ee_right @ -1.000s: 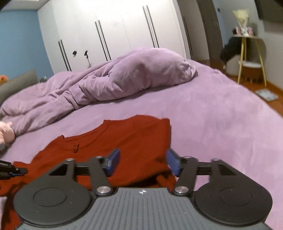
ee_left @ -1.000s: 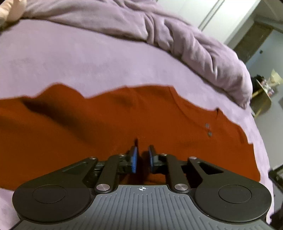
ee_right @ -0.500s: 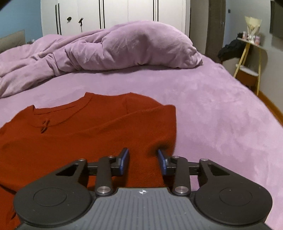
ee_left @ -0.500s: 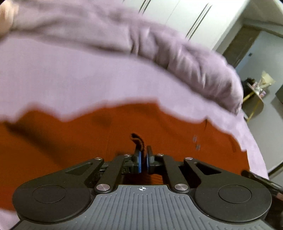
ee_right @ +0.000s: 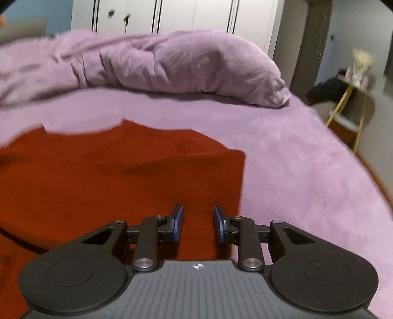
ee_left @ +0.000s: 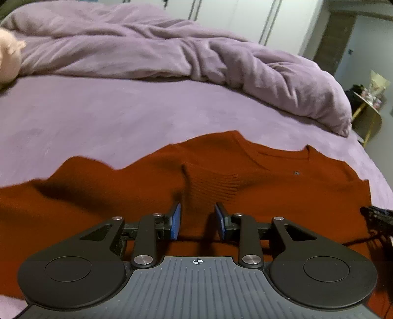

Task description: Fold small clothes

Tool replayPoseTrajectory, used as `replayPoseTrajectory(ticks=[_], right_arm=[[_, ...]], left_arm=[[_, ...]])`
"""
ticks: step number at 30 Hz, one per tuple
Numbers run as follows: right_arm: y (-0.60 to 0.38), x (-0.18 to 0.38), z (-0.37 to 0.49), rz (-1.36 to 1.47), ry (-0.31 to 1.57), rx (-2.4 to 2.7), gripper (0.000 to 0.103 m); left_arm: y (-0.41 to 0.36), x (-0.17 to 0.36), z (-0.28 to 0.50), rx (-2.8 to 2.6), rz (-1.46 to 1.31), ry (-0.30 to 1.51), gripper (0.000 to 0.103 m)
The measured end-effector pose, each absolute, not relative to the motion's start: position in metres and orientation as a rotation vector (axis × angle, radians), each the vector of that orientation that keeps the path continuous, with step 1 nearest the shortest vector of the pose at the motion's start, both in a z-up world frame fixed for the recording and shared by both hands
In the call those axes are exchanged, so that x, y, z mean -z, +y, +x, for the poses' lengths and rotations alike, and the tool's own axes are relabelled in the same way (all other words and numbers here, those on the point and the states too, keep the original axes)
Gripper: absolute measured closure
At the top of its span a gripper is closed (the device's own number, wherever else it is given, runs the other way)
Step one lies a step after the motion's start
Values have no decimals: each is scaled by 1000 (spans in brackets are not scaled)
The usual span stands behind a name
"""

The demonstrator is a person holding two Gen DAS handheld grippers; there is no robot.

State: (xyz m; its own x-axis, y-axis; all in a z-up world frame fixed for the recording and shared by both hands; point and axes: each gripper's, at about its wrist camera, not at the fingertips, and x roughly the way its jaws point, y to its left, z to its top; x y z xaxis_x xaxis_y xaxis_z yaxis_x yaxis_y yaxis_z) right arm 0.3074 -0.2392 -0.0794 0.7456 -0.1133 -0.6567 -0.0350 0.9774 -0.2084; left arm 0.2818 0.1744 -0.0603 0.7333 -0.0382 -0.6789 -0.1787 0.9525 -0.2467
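Observation:
A rust-red knit top (ee_left: 270, 186) lies spread on the purple bed; it also shows in the right wrist view (ee_right: 103, 176). A folded-over ribbed cuff (ee_left: 213, 186) lies on it just ahead of my left gripper (ee_left: 197, 218). The left gripper is open, low over the cloth, with nothing between its blue pads. My right gripper (ee_right: 198, 220) is open too, over the top near its right edge (ee_right: 242, 181), and holds nothing. The tip of the right gripper (ee_left: 375, 216) shows at the right edge of the left wrist view.
A bunched purple duvet (ee_left: 196, 56) lies across the far side of the bed (ee_right: 307, 171). A pale plush toy (ee_left: 7, 59) sits far left. White wardrobes (ee_right: 196, 17) stand behind. A small yellow-legged side table (ee_right: 353, 98) stands beyond the bed's right edge.
The left gripper was shut on a bit of the red cloth half a second ago and has opened, leaving a ribbed cuff lying on the top. The right gripper stayed open and shifted right.

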Motion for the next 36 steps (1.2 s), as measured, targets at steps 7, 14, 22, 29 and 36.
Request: replayPoseTrajectory(ticks=[7,14,22,29,36], right_arm=[[-230,86,318,-358,716,152,76],[-196,53,283,-308,642,-10,72],[-205,62,267,-226,740,57,61],[-210,47,179,144,721,-95,40],[-187,57,139,218,775,-126,40]], left_arm=[[182,54,276,-94,-366,749,53],[176,59,268,-91,-387,798,46],[217,44,200,-135,-615,815,26],[316,68,101,-418,-859,660,25],[386,92,55,-534,-1086,469,43]])
